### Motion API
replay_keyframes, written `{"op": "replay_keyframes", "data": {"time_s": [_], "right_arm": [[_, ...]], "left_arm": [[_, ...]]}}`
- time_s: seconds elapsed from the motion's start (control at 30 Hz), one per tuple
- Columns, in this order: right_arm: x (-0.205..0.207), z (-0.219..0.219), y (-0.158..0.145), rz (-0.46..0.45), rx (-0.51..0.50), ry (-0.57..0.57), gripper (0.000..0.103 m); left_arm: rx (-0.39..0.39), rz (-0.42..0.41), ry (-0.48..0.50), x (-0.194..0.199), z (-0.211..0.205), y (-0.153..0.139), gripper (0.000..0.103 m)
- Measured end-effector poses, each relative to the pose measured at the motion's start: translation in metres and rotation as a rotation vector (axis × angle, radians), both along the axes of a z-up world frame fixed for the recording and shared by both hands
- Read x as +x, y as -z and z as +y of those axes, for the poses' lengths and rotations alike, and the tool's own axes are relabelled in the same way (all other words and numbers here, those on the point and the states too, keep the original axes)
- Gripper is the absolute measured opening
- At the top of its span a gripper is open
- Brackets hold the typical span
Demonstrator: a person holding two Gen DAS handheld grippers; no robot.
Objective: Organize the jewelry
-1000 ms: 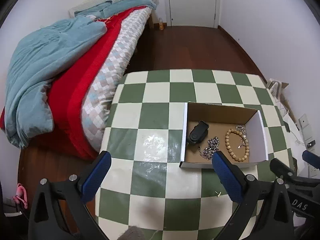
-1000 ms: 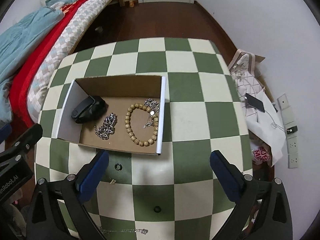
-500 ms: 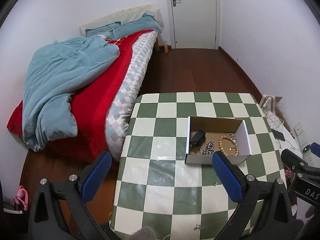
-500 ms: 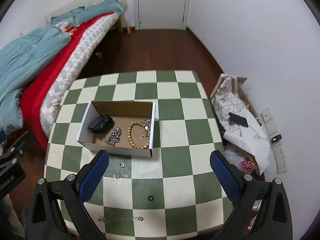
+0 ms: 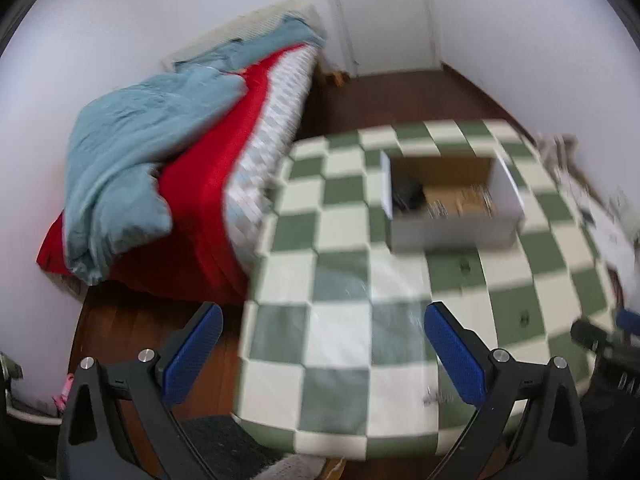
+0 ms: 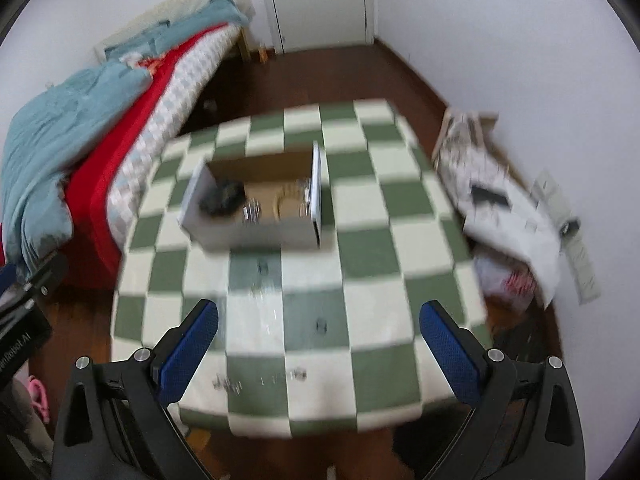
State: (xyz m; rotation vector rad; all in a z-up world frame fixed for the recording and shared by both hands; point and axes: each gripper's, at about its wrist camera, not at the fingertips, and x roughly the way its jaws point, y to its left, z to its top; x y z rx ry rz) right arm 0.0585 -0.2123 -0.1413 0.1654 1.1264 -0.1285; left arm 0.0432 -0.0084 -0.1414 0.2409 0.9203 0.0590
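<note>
Box (image 6: 256,236) of jewelry well beyond spread right tool (image 6: 318,342), apart.

both wrist views high, tilted down, sharing table (image 5: 340,344) and box (image 6: 256,232)

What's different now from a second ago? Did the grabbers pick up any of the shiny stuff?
No. Both grabbers pulled back and up from the checkered table, so the cardboard box looks smaller and farther away. The left gripper and right gripper stayed open and empty. The box kept its place, with the bead bracelet and the dark item still inside. The chain still lies near the table's front edge.
</note>
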Motion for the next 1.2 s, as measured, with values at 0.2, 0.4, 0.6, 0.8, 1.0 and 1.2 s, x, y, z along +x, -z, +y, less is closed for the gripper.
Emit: {"op": "replay_keyframes", "data": {"time_s": [0.2,0.4,0.6,0.8,1.0,1.2], "right_arm": [[-0.030,-0.032,0.068,0.086,0.062,0.076,0.070],[-0.042,-0.071,0.108,0.108,0.090,0.149,0.054],[-0.046,-0.103,0.119,0.096,0.099,0.200,0.054],[-0.047,-0.116,0.120,0.087,0.090,0.216,0.054],[-0.051,-0.116,0.122,0.082,0.097,0.224,0.053],[-0.045,-0.104,0.116,0.060,0.130,0.192,0.053]], "left_arm": [[0.032,0.117,0.135,-0.024,-0.059,0.066,0.103],[0.000,0.173,0.180,-0.027,-0.110,0.100,0.102],[-0.029,0.191,0.237,-0.021,-0.146,0.116,0.065],[-0.090,0.211,0.279,-0.021,-0.154,0.124,0.006],[-0.114,0.198,0.264,-0.021,-0.141,0.119,0.006],[-0.161,0.155,0.179,-0.002,-0.093,0.090,0.006]]}}
